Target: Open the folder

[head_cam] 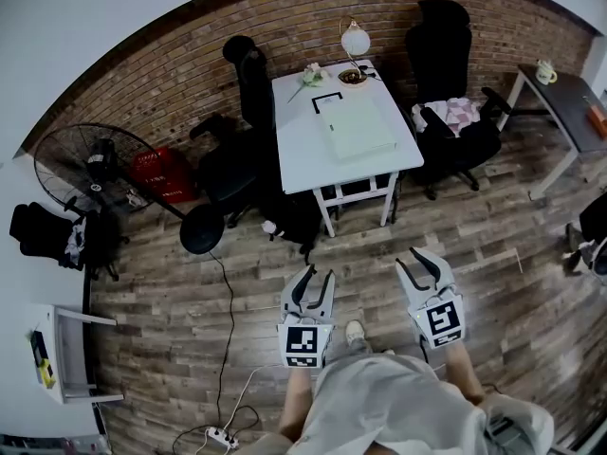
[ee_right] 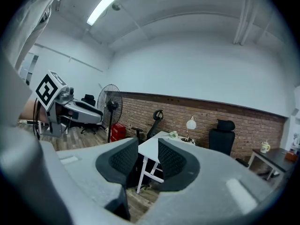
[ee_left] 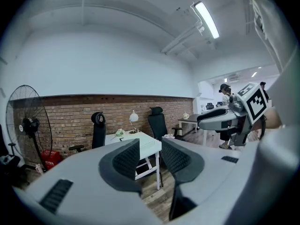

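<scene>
The pale green folder [head_cam: 358,126] lies shut on the white table [head_cam: 303,154], far ahead of me across the wooden floor. A black-framed item [head_cam: 325,100] lies beside it. My left gripper [head_cam: 313,278] and right gripper [head_cam: 424,262] are held side by side in front of my body, well short of the table. Both stand open with nothing between their jaws. In the left gripper view, the left gripper [ee_left: 151,144] points at the table [ee_left: 143,142], and the right gripper [ee_left: 225,118] shows at the right. The right gripper view shows the right gripper [ee_right: 147,146] aimed at the table [ee_right: 165,136].
Black office chairs [head_cam: 248,74] [head_cam: 446,55] flank the table, which also carries a globe lamp [head_cam: 355,41] and flowers [head_cam: 311,72]. A standing fan [head_cam: 95,164] and red crate [head_cam: 156,171] are at the left. A grey desk [head_cam: 560,93] is at the right. A cable with power strip [head_cam: 220,436] lies on the floor.
</scene>
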A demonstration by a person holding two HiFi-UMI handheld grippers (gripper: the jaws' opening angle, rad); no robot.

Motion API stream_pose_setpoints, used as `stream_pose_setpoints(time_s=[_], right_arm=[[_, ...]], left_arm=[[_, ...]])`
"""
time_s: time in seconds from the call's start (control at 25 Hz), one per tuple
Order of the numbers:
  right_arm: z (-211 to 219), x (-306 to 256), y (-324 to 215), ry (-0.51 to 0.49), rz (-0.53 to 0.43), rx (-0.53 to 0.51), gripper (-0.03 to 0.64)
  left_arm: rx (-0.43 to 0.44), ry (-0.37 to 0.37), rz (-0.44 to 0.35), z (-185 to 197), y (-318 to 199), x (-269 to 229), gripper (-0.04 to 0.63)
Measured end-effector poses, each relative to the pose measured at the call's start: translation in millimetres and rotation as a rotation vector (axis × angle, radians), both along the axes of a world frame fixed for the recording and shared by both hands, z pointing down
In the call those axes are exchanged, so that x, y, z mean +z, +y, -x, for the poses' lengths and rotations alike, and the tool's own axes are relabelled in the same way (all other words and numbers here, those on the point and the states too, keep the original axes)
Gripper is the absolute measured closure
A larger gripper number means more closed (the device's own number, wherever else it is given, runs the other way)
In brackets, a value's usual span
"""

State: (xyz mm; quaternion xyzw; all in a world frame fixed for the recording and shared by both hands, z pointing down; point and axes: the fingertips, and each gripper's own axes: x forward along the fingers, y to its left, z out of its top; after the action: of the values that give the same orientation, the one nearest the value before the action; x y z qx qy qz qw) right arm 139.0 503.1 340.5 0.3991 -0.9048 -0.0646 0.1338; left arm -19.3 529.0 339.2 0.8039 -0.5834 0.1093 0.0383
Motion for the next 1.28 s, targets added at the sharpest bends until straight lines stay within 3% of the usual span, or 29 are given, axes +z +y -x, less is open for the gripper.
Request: stream_pose_setpoints(time_s=[0.2,0.6,1.28], right_arm=[[15.6,1.9,-19.3,-0.013,0.037,0.035,0.485],[40.1,6.3,-48.0,0.026,0.009,0.038,0.485],[31.9,9.1,-106.2,0.007,0.036,0.034,0.485]], left_arm=[[0.016,0.004,-0.001,15.2,-22.4,2.7,0.449],[0.043,0.008,0.000,38.2,-56.8,6.5,0.449],[0.022,0.002,0.011,29.4,-113.3,8.5,0.449]])
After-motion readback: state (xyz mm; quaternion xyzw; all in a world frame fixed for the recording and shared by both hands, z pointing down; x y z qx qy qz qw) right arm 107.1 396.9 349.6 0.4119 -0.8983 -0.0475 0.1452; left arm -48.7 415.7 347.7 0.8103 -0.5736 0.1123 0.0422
